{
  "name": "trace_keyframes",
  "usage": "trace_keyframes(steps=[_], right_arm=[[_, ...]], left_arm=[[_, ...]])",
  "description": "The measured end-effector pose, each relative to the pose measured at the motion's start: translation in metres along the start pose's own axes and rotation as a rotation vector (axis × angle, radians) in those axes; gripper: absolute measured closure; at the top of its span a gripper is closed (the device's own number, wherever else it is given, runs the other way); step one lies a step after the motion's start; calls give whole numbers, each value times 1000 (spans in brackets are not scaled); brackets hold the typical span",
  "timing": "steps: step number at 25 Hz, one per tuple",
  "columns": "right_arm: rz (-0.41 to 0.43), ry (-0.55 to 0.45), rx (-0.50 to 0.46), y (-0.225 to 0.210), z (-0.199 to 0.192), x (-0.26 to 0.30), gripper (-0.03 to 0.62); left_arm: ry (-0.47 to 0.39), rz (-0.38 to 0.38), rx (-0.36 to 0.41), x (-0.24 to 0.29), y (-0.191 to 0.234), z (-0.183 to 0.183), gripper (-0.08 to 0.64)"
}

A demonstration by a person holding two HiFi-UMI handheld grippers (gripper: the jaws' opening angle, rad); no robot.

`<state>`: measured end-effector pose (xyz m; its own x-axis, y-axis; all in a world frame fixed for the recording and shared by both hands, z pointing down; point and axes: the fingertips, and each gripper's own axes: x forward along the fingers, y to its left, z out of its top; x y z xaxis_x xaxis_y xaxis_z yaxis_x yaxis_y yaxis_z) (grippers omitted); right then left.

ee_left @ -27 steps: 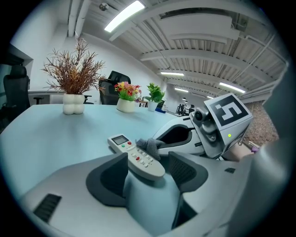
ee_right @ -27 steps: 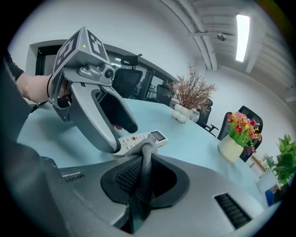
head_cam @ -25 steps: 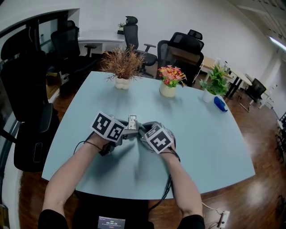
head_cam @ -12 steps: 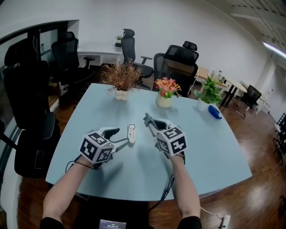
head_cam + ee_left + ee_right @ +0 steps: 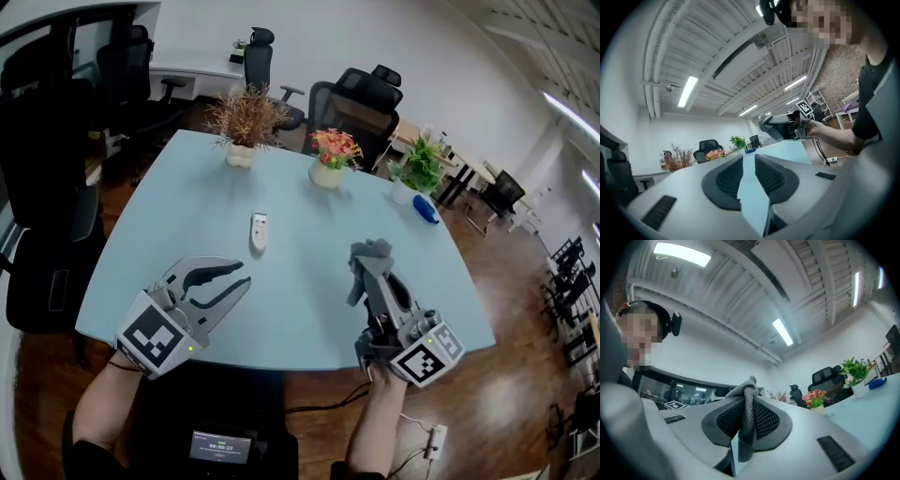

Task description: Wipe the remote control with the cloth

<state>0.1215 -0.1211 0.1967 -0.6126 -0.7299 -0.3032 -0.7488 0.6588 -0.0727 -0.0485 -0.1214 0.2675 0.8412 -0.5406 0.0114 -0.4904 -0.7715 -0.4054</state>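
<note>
The white remote control (image 5: 259, 231) lies flat on the light blue table (image 5: 309, 309), untouched. My left gripper (image 5: 236, 280) hovers near the table's front left edge, well short of the remote. Its jaws are closing and only a narrow gap is left, with nothing between them (image 5: 747, 161). My right gripper (image 5: 367, 261) is raised over the front right of the table, shut on a grey knitted cloth (image 5: 371, 253). The cloth (image 5: 748, 416) is pinched between the pads and bunches above the fingertips. The left gripper view shows the right gripper (image 5: 774, 126) with the cloth at its tip.
At the table's far edge stand a dried brown plant (image 5: 240, 120), a pot of pink and yellow flowers (image 5: 327, 155), a green plant (image 5: 416, 169) and a blue object (image 5: 425, 208). Black office chairs (image 5: 361, 94) surround the table.
Both grippers have drawn back from the remote towards the near edge and moved apart. The remote stays on the table. The right one rose with the cloth; the left jaws have narrowed.
</note>
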Motion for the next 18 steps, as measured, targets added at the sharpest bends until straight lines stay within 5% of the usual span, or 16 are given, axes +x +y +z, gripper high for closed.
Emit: trace_keyframes(steps=[7, 14, 18], right_arm=[[24, -23, -99, 64, 30, -37, 568], [36, 38, -176, 111, 17, -67, 568], [66, 87, -159, 135, -3, -81, 566]], left_arm=[[15, -22, 140, -39, -50, 35, 518], [26, -1, 29, -77, -92, 24, 534], [21, -6, 31, -86, -113, 25, 535]])
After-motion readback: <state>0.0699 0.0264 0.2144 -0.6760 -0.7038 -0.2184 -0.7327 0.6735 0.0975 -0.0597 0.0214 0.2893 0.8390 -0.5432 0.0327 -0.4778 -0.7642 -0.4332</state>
